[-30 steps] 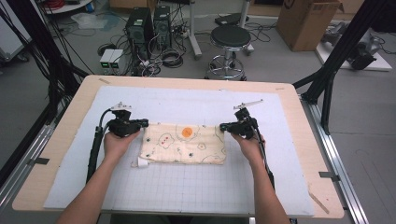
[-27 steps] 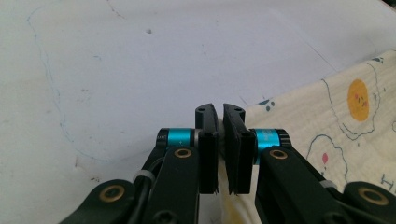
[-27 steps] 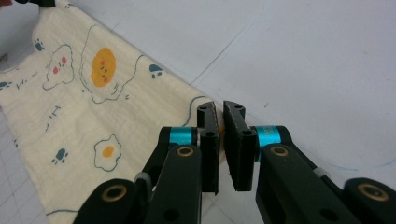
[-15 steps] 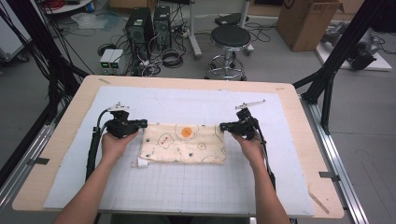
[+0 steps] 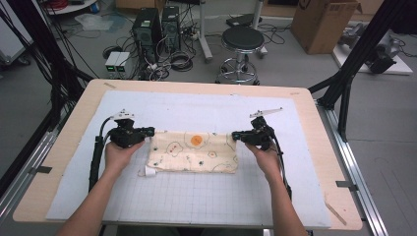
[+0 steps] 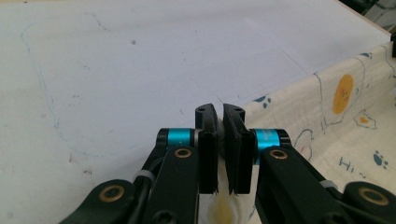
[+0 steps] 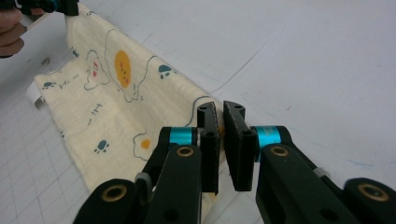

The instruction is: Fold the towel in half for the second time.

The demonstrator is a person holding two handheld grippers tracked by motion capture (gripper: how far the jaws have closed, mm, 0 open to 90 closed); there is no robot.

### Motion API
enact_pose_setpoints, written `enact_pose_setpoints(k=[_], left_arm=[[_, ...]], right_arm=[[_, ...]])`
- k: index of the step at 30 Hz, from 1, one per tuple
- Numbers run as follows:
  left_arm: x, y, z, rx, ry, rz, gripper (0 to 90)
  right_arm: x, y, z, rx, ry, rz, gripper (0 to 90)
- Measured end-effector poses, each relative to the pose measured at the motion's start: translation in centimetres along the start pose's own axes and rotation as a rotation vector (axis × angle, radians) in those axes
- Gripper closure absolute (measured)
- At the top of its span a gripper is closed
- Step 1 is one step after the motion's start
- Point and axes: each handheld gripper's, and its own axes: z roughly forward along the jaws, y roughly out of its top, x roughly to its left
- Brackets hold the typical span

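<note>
A folded cream cloth with cartoon prints is lying flat on the white tabletop. The left tool and right tool are each pinching a far corner.

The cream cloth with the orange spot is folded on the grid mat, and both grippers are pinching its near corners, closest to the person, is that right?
Not quite. The cream cloth is folded on the grid mat, but the left gripper and right gripper are shut on its far corners, away from the person, one at each end. The high view shows it.
</note>
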Motion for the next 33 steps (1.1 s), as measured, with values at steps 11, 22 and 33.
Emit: enact_pose_setpoints(k=[11,22,33], left_arm=[[-0.4,-0.7,-0.7,-0.007,-0.031,0.014,84.0],[-0.8,-1.7,-1.5,-0.016,-0.052,0.019,83.9],[-1.6,-2.2,-2.2,0.002,-0.068,0.076,83.6]], right_arm=[[0.4,-0.8,-0.4,-0.017,0.029,0.001,85.1],[1.3,-1.5,-0.8,-0.006,0.050,-0.032,85.0],[1.6,-2.6,-1.5,-0.016,0.074,-0.052,84.9]])
